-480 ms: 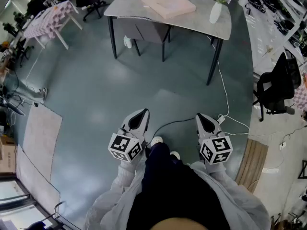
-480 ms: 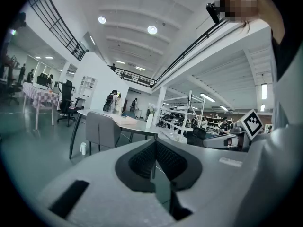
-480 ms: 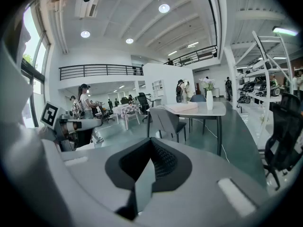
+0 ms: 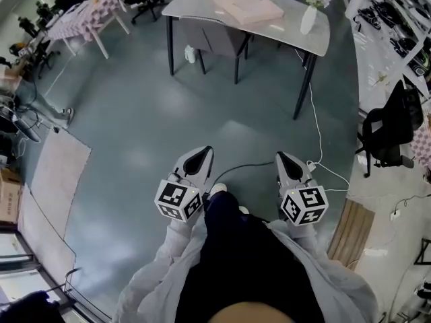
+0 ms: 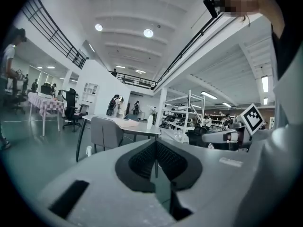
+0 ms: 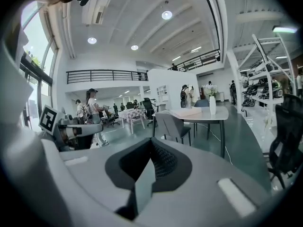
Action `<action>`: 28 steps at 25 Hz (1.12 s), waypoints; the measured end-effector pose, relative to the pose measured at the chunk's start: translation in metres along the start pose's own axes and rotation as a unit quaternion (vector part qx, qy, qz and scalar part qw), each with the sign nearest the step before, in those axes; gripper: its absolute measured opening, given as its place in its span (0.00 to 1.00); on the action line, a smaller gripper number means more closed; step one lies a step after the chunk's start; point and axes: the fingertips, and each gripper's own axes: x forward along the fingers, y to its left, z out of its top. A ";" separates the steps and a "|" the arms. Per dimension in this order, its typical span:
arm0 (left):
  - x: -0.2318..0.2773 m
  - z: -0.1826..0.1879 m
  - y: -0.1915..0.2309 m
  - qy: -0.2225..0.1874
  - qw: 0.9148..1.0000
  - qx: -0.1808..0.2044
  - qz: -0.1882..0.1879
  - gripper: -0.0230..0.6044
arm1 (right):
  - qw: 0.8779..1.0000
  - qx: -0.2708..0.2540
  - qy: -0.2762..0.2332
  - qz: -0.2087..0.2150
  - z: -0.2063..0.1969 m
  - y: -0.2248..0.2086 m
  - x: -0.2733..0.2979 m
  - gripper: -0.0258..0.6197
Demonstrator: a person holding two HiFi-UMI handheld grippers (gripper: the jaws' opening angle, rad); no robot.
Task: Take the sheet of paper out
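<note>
Table shifted, left gripper, right gripper closed

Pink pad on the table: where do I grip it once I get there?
Probably take the pink pad by its near corner, coming from the near side of the table, through the gap between chair and vase. It lies flat and skewed to the table edge, so that corner points toward you; its thin edge calls for a level pinch.
</note>
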 end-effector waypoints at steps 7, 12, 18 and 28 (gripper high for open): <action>-0.011 -0.002 -0.014 0.001 1.000 0.005 0.016 0.10 | 1.000 -0.001 0.005 0.011 -0.006 0.010 -0.015 0.06; -0.002 -0.009 -0.020 0.003 1.000 -0.006 0.009 0.41 | 1.000 0.004 0.012 0.013 -0.014 0.003 -0.016 0.06; 0.018 -0.008 -0.007 0.011 1.000 -0.018 0.012 0.67 | 1.000 0.007 0.007 0.013 -0.004 -0.009 0.003 0.06; 0.071 0.009 0.043 -0.004 0.998 -0.057 0.038 1.00 | 1.000 0.013 0.010 0.017 0.019 -0.035 0.057 0.06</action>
